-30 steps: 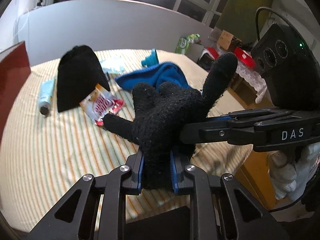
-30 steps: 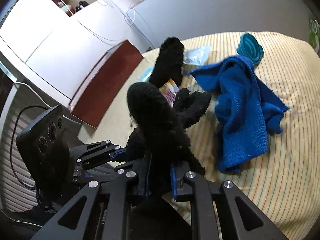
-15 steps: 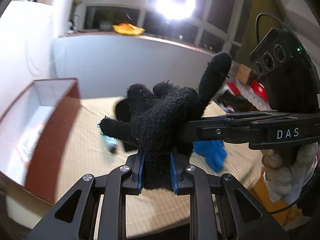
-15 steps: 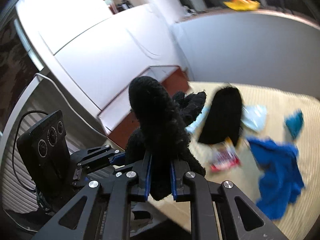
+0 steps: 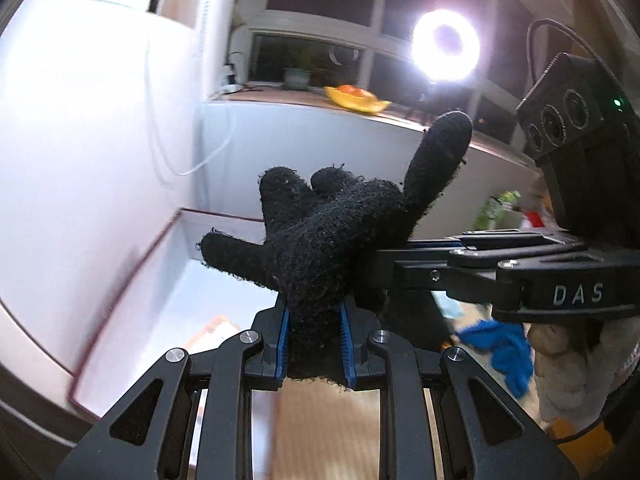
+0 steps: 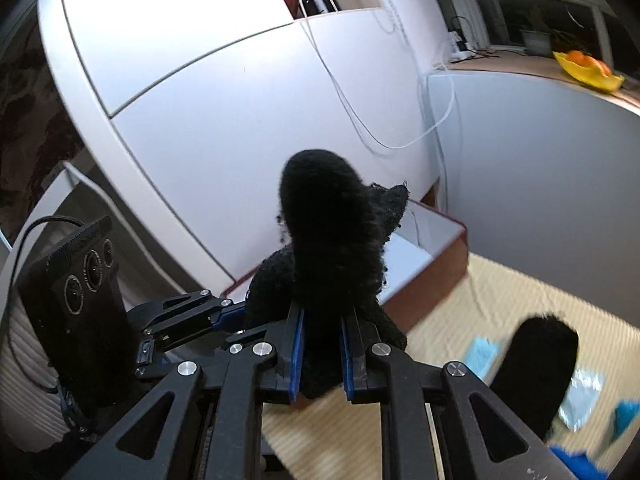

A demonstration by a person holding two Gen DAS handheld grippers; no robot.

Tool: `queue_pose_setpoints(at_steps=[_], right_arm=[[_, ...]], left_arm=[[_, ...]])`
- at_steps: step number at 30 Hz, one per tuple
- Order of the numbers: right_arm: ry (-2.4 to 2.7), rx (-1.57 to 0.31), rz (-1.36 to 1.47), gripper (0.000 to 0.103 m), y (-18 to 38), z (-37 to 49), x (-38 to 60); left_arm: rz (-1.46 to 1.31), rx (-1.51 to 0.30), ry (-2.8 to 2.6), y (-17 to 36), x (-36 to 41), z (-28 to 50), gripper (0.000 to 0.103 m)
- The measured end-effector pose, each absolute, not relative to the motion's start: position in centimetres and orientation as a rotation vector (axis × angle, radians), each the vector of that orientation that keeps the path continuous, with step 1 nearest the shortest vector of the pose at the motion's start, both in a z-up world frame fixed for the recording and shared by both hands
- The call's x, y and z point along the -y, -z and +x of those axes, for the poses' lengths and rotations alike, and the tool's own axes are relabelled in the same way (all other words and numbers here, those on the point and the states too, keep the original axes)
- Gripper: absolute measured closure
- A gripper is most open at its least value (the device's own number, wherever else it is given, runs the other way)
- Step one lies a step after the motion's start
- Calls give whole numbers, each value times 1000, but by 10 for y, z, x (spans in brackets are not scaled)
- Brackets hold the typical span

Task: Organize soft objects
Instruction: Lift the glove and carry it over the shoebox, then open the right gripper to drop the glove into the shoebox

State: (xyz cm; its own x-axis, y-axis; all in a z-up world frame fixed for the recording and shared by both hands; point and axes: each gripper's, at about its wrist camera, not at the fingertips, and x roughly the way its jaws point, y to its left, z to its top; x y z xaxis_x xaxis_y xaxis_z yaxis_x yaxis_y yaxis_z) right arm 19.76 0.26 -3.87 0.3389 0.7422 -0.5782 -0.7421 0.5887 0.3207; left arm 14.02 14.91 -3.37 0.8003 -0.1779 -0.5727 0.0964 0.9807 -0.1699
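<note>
Both grippers are shut on one black knit glove (image 5: 332,236), held in the air. My left gripper (image 5: 314,344) pinches its cuff; its fingers point up. My right gripper (image 6: 320,354) grips the same glove (image 6: 332,248) and shows in the left wrist view (image 5: 400,258) coming in from the right. A red-walled box with a white inside (image 5: 160,292) lies below and left, also in the right wrist view (image 6: 432,248). A second black knit piece (image 6: 532,364) and a blue cloth (image 5: 504,348) lie on the striped surface (image 6: 500,296).
White cabinet panels (image 6: 240,100) rise behind the box. A white cable (image 6: 400,136) hangs down the wall. Light blue packets (image 6: 482,354) lie beside the black piece. A bright ring lamp (image 5: 446,44) and a yellow bowl (image 5: 356,100) are on the far sill.
Both grippers, still holding the glove, have swung left and up, away from the cluttered striped surface. The open box is now right below and ahead of the glove.
</note>
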Motion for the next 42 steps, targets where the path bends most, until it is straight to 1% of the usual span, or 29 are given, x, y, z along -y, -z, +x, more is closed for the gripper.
queue_pose_setpoints(at_steps=[8,17,19,20,21,22,23,25,37,39,41,42], right_arm=[[-966,-784,-29,89,50,240,-56],[-940,-824,-36,89,64,265,-75],[-921,-832,-40,89,67,269,-76],[-904,-834,-42,88,67,272,-75],[-888,-838,-41,85,68,275,-74],[-874,-840,-31,75,68,276,-72],[-865,-839,-20,62,67,278,-69],[-845,-827,6,51,66,279,-61],[-800,-811,27,43,57,266,-17],[-791,-800,21,42,53,261,-7],[-785,-791,28,38,51,253,10],[-780,-788,33,38,50,248,18]], left_arm=[[-163,-683,69,43,-189,178,84],[-177,-736,22,61,-192,203,83],[-162,-755,-2,64,-191,209,78],[-162,-771,-25,68,-192,212,65],[-167,-774,-34,69,-193,210,56],[-172,-773,-40,71,-195,210,40],[-176,-768,-48,72,-196,208,34],[-172,-766,-54,72,-195,207,34],[-188,-749,-37,58,-184,195,34],[-195,-739,-23,54,-179,189,32],[-200,-731,-4,52,-172,180,32],[-199,-728,6,50,-167,177,32]])
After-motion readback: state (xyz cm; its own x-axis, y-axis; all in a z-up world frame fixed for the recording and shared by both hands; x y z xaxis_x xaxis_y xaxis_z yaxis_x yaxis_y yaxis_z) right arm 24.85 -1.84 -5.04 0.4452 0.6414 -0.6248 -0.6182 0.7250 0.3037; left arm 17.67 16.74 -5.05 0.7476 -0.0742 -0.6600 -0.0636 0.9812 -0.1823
